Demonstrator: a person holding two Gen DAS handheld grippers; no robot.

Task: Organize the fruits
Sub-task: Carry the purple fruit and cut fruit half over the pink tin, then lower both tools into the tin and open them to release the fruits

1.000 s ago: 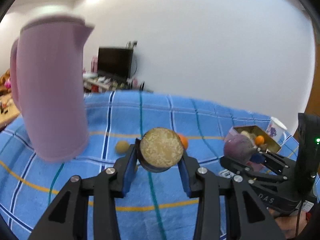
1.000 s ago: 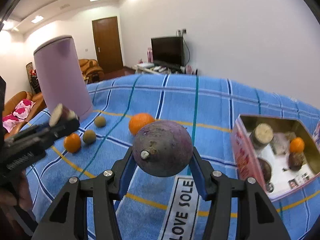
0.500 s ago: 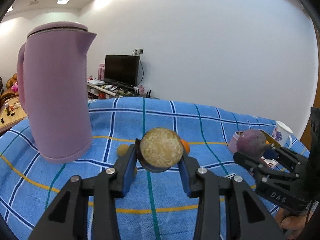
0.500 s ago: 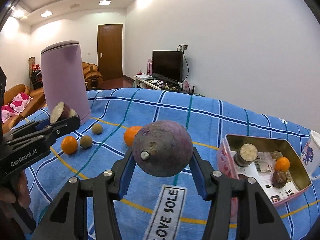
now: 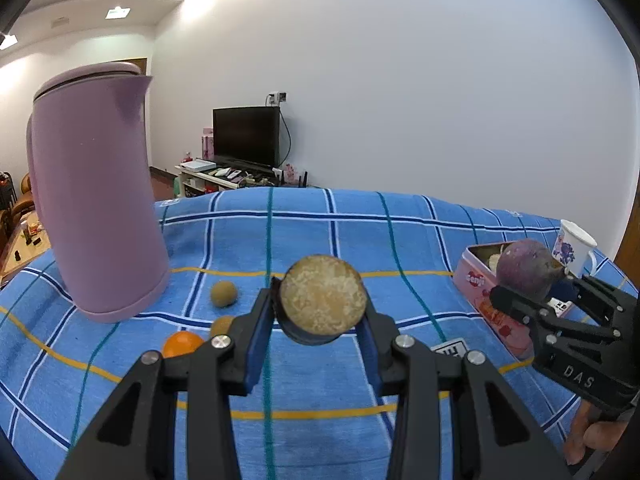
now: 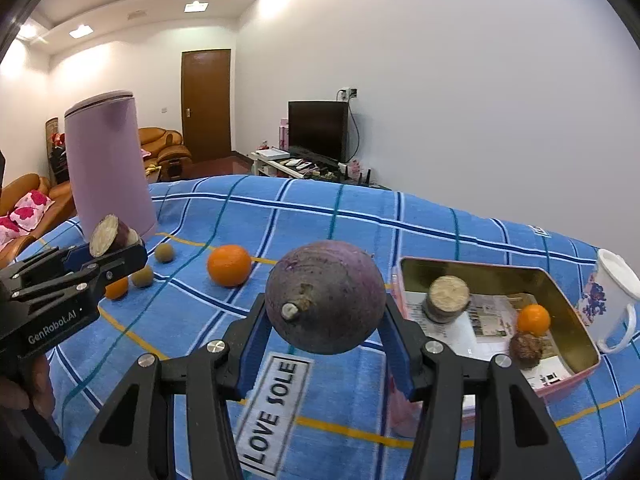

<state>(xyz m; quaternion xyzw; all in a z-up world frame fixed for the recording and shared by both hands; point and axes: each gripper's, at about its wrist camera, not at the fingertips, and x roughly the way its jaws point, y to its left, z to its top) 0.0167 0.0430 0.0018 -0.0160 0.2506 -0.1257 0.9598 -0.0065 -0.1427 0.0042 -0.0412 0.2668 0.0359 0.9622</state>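
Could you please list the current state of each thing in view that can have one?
left gripper: shut on cut fruit
right gripper: shut on purple fruit
pink tin: open, holding some fruit
purple kettle: upright, lid closed
white mug: upright
large orange: loose on the cloth

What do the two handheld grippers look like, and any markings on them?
Both are black linkage frames with silver pivot screws and blue finger pads. The left gripper reads "GenRobot.AI" on its side; the right gripper shows "DAS". No sleeves or cables are visible.
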